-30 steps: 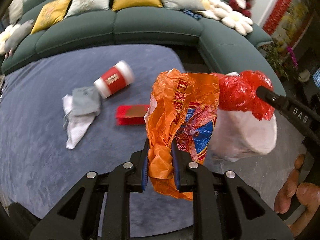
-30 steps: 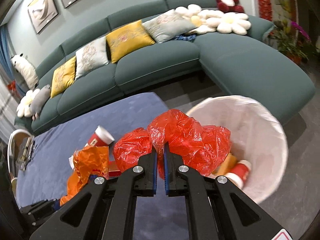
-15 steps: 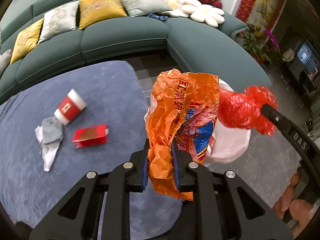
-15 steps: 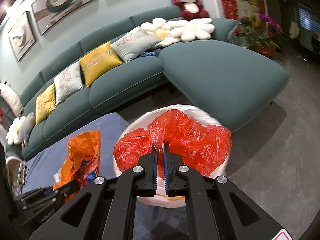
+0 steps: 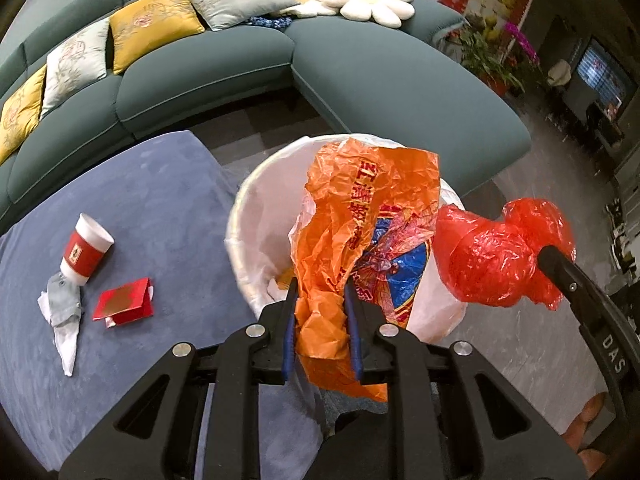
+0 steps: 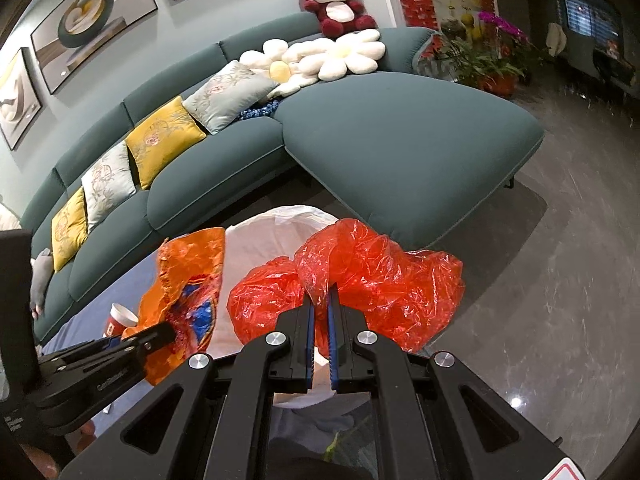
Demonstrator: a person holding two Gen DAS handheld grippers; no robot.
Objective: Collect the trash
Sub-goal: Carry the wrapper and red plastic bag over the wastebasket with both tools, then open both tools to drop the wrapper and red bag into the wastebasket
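Both claws [image 5: 321, 312] [image 6: 319, 322] above bin [image 5: 256, 200]

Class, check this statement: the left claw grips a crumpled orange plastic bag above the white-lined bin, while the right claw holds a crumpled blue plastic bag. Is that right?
Not quite. The right claw holds a crumpled red plastic bag, not a blue one, as the right wrist view shows. The rest stands: the left claw grips the crumpled orange plastic bag above the white-lined bin.
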